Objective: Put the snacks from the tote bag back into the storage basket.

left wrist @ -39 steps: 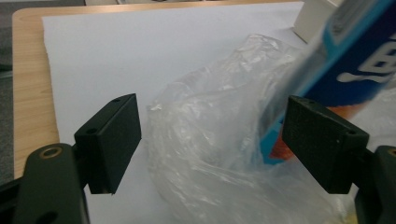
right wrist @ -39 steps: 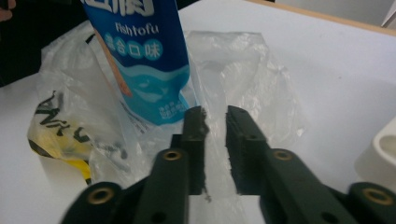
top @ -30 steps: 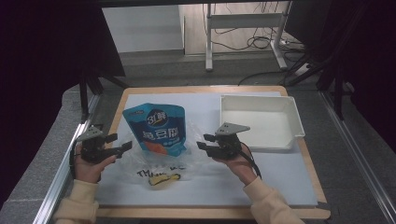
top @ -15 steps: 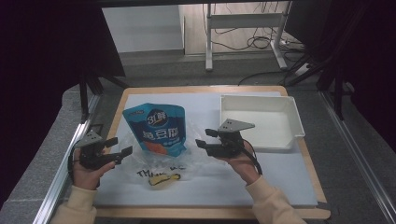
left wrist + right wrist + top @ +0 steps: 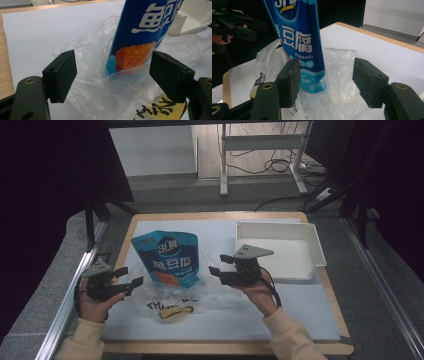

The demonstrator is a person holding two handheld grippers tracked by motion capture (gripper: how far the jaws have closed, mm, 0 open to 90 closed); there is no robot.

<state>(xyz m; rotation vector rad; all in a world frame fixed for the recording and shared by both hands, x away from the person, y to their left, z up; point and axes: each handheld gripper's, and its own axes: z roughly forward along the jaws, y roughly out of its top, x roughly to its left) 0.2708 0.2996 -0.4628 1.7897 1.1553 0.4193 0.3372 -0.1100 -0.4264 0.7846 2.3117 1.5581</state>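
On the white-covered desk [image 5: 300, 310], the left gripper [image 5: 129, 279] had drawn a little back toward the desk's left edge compared with one second before, while the right gripper [image 5: 217, 265] stayed near the same place. Both grippers were spread wide and held nothing. The blue standing snack pouch [image 5: 167, 257] stood between them, with its base inside the crumpled clear plastic bag [image 5: 165, 295], beside the white rectangular tray [image 5: 280, 250].
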